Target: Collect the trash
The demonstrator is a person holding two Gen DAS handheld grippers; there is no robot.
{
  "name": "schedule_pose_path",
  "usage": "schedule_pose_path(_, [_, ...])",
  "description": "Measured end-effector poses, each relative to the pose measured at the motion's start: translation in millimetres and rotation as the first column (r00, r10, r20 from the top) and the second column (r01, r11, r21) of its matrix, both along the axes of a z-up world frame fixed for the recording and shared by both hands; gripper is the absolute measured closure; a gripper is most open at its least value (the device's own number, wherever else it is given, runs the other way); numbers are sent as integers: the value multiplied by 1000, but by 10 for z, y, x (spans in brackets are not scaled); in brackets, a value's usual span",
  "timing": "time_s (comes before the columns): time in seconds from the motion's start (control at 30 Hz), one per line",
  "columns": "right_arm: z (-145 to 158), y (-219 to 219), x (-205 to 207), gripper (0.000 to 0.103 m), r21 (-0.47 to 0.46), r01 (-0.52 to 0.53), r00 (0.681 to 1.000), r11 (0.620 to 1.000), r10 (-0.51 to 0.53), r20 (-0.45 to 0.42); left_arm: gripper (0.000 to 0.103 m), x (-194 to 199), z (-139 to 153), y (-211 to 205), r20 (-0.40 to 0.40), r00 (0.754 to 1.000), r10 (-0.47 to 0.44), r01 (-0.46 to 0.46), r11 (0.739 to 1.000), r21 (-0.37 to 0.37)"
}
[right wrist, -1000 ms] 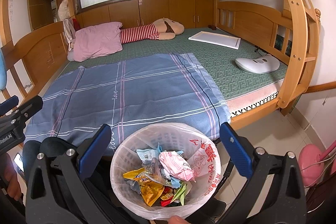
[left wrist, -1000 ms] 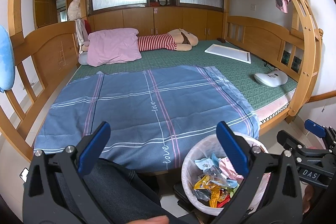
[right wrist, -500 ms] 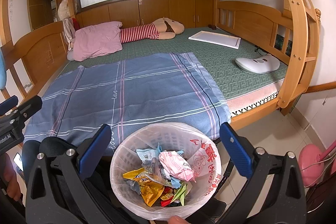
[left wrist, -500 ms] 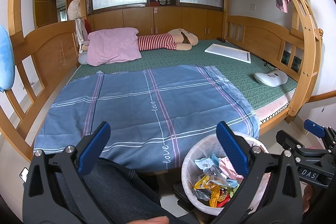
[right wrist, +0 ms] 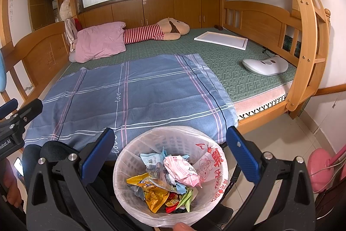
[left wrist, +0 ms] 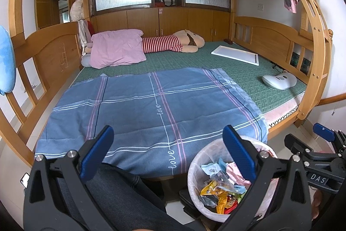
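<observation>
Overall, bed (left wrist: 237, 70): wooden bunk frame, green mattress, filling most of both views.
Blanket (left wrist: 151, 105): blue with pink and white stripes, spread flat over the near part of the bed.
Pillow (left wrist: 116, 47): pink, at the far end, beside a striped plush toy (left wrist: 173, 44).
Bin (right wrist: 203, 144): white, bag-lined, on the floor at the foot of the bed, just beside a dark-trousered leg (left wrist: 121, 192).
Trash (right wrist: 168, 179): crumpled wrappers piled inside the bin.
Left tongs (left wrist: 166, 153): spread wide, empty, over the blanket edge.
Right tongs (right wrist: 170, 151): spread wide, empty, framing the bin.
</observation>
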State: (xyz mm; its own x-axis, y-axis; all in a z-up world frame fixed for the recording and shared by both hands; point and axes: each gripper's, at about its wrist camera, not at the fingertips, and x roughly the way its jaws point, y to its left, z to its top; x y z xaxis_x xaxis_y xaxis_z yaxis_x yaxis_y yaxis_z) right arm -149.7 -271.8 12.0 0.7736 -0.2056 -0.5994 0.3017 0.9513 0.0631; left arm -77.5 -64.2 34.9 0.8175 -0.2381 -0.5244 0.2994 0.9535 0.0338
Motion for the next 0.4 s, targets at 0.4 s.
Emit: schedule_pose_path(0.4, [10,-3,-19,3,17,-4,999,1000,3,36,3,115,-116,-41,4,1000,18,-18,999,34])
